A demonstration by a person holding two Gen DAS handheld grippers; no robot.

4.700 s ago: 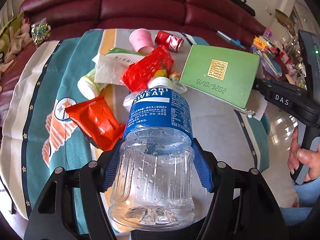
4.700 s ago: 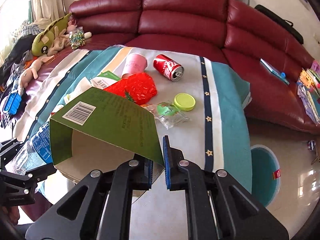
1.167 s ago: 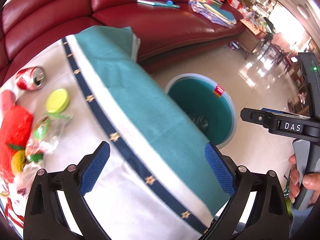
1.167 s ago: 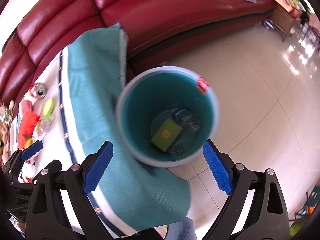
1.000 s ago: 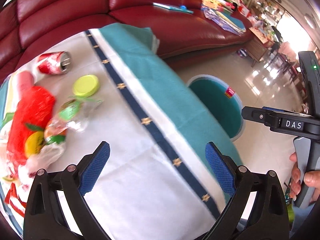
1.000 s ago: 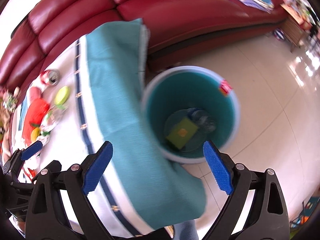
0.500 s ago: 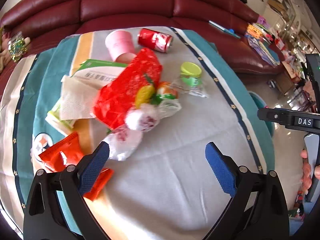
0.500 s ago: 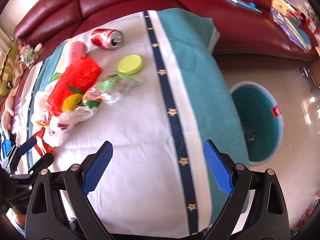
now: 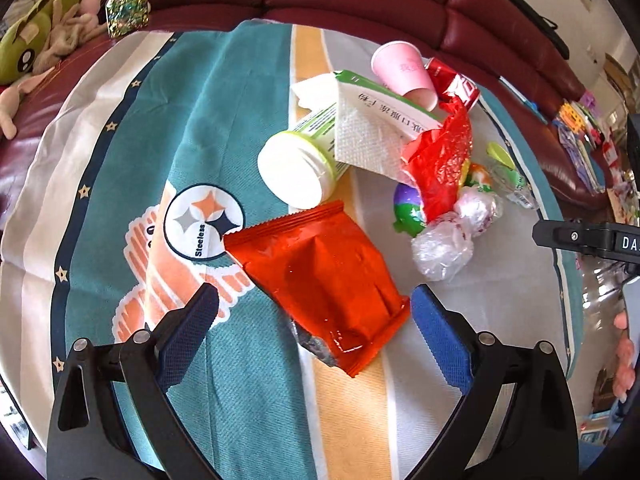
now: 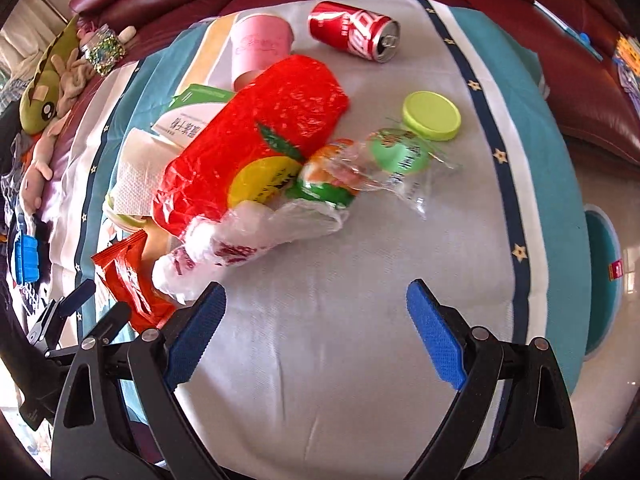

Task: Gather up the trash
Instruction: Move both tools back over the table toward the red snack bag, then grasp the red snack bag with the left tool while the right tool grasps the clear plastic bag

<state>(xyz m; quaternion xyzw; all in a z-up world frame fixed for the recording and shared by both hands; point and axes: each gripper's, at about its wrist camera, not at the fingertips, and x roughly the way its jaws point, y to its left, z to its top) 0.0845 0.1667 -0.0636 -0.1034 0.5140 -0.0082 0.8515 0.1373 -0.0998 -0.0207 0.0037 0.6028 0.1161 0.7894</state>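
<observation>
The left gripper [image 9: 314, 308] hung over the cloth-covered table [image 9: 120, 128] with its fingers spread wide and nothing between them. An orange snack bag [image 9: 320, 276] lay flat on the cloth right in the gap, its lower end level with the blue pads [image 9: 436, 336]; whether the pads touched it could not be told. At about 12 o'clock from the bag lay a white tub [image 9: 298, 168] on its side, a paper napkin [image 9: 368, 140] draped across its far end. At 1 o'clock from the bag sat a crumpled red plastic bag [image 9: 440, 160], with a clear wrapper ball [image 9: 442, 248] just below it. Beyond these, a pink paper cup [image 9: 404, 72] lay tipped over beside a red soda can [image 9: 452, 84].

The right gripper [image 10: 316, 310] was likewise opened wide and empty, held above a bare stretch of the cloth. From its view the red plastic bag [image 10: 260, 132] lay at 11 o'clock, a white plastic wrapper [image 10: 260, 236] trailing from under it toward the left pad. A clear wrapper with a green label [image 10: 400, 160] lay at 12 o'clock, touching a yellow-green lid [image 10: 431, 115] behind it. The soda can [image 10: 354, 32] rested on its side farther back, the pink cup [image 10: 260, 46] to its left. The snack bag [image 10: 128, 280] showed at 9 o'clock. A teal bin [image 10: 602, 280] stood on the floor at 3 o'clock, beyond the table edge. A dark red sofa [image 10: 520, 12] curved behind the table.
</observation>
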